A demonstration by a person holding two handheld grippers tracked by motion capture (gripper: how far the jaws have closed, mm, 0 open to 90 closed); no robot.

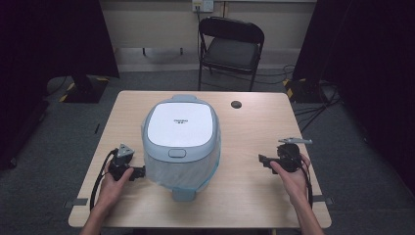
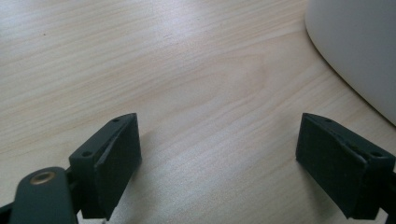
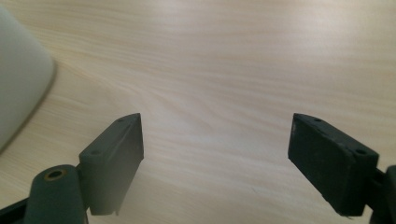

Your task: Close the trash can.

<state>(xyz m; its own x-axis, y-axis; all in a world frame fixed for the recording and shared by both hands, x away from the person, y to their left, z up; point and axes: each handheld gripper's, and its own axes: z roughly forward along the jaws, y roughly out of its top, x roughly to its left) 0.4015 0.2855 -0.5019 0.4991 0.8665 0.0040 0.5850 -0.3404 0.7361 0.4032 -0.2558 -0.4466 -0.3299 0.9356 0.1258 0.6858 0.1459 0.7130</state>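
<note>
Rice cooker parked between your two grippers, lid down

The rice cooker (image 1: 181, 142) sits lengthwise away from you, latch button and front tab facing you, hinge end toward the chair (image 1: 231, 46). Your left gripper (image 1: 139, 172) is just beside its left wall, and your right gripper (image 1: 262, 159) is well apart on the other side. Both have jaws spread wide, holding nothing, over bare table (image 2: 187, 84).

rice cooker (image 2: 359, 51): cut off by frame edge (both gripper views) | lid label (image 1: 181, 120): too small to read
</note>
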